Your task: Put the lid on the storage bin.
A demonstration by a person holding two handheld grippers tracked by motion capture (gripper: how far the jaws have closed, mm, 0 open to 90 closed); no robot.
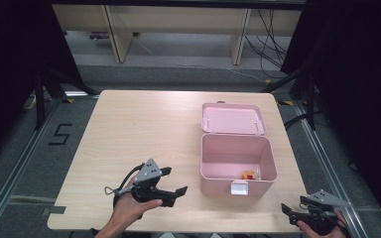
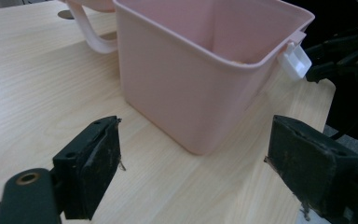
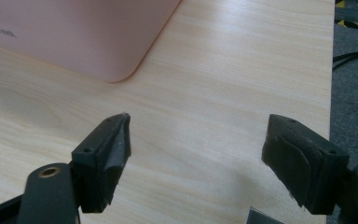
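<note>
The left gripper (image 1: 173, 182) hovers over the table (image 1: 144, 129) near its near edge, left of centre, held in a hand (image 1: 131, 207). Its jaws stand wide apart with nothing between them, aimed rightward at the box. In the left gripper view the same gripper (image 2: 193, 154) faces a lower corner of the box (image 2: 191, 79), close to it but not touching.

One pink box (image 1: 235, 161) stands on the right half of the table, toward the near edge. Its single lid (image 1: 233, 119) is swung back and rests open toward the far edge, so the opening faces up. The box's longer side runs parallel to the near edge, and one white latch (image 1: 239, 188) hangs on the front wall, facing the person. Inside, at the near right of the floor, lie small yellow and red items (image 1: 249, 175), too small to count.

The right gripper (image 1: 288, 212) sits at the near right corner of the table, jaws spread wide and empty, pointing left. In the right gripper view this gripper (image 3: 196, 140) hangs over bare wood, with a rounded pink corner of the box (image 3: 74, 37) ahead.
</note>
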